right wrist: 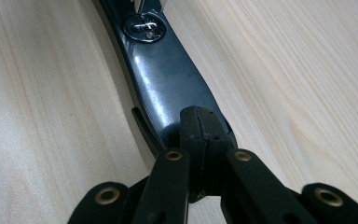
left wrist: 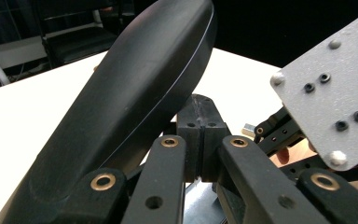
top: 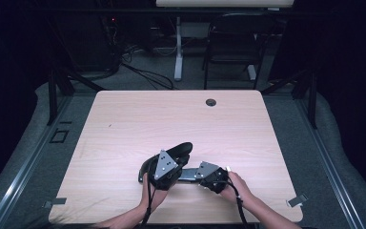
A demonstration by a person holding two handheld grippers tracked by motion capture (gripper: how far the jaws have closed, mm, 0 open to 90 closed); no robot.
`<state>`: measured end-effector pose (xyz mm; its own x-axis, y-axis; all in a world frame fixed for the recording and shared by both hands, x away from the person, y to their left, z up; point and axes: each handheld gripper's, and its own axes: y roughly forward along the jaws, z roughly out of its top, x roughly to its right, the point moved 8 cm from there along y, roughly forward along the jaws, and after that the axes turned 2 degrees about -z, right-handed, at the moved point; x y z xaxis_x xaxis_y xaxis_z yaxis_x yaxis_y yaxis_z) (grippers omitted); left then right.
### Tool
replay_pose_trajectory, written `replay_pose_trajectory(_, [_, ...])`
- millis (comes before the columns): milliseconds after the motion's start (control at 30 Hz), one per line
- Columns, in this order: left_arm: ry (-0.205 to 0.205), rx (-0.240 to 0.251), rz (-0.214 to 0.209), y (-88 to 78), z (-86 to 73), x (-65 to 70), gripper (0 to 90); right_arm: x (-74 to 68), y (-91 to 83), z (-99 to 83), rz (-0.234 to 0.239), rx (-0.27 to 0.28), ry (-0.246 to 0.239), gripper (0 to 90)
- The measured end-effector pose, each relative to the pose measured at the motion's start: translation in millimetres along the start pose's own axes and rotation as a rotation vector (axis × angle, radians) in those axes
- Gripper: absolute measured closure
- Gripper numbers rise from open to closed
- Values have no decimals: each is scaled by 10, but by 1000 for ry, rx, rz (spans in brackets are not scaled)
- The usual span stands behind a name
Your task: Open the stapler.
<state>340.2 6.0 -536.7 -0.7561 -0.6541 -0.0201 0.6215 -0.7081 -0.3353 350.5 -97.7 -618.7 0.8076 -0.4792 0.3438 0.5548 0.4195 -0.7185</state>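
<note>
Two pairs of black jaws are closed flat, pad against pad; in the left gripper view the pads of the left gripper (left wrist: 199,140) meet with no gap, and whether a thin edge is pinched between them I cannot tell; in the right gripper view the pads of the right gripper (right wrist: 204,140) also meet, their tips lying on the dark shiny arm (right wrist: 165,88) of the tool; a firm hold on it cannot be confirmed. The thing between the two grippers is a black hinged tool (top: 167,160), maybe a large stapler; its rounded black top part (left wrist: 135,102) rises tilted just beside the left jaws, and its flat metal arm carries a round silver rivet (right wrist: 144,27) near the far end.

In the high view the left gripper (top: 164,172) is touching the near end of the tool, and the right gripper (top: 201,174) stands just beside it on the right, pointing toward the left gripper; a grey three-cornered plate sits on top of each. The left hand (top: 148,193) and the right hand (top: 236,186) come in from the near edge of the table (top: 124,119). The tool lies on the near half of the wooden table, a little left of the middle and near the near edge.
</note>
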Motion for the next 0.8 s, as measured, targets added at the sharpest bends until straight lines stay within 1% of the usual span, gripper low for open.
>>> replay_pose_trajectory(133, [19,10,-4,-16,27,30,900,-6,2,-6,8,-6,4,900])
replay_pose_trajectory(167, [21,14,-1,-21,34,33,900,-1,-9,-19,13,-23,-11,900])
replay_pose_trajectory(267, [26,14,12,-29,46,19,900,0,-6,-13,10,-18,-2,900])
replay_pose_trajectory(467, [7,30,22,-57,78,-11,900,-1,-5,-12,10,-14,8,900])
replay_pose_trajectory(567, [6,35,30,-73,95,-29,900,-1,-10,-14,12,-20,10,900])
replay_pose_trajectory(733, [-4,65,42,-126,163,-63,900,-1,-9,-13,13,-17,11,900])
replay_pose_trajectory(800, [-20,72,39,-145,185,-74,900,-2,-8,-12,11,-16,11,900])
